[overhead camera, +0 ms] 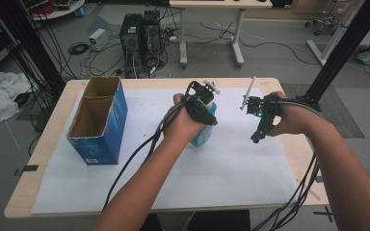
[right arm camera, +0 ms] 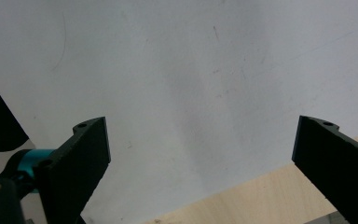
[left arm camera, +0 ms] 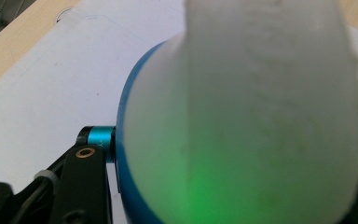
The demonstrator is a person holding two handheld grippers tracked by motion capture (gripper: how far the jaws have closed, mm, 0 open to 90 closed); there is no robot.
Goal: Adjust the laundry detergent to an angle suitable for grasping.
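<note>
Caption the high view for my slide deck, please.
Left tool grips a blue-and-white bottle on the white sheet; right tool hovers open beside it.

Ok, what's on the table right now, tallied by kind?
Blue cardboard box, open-topped: 1
Blue-and-white bottle, gripped by the left gripper: 1
White paper sheet covering the tabletop: 1
Total: 3

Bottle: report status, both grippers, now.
Left gripper shut on bottle, upright on white sheet. Right gripper open, holding nothing. Blue box stands apart.
</note>
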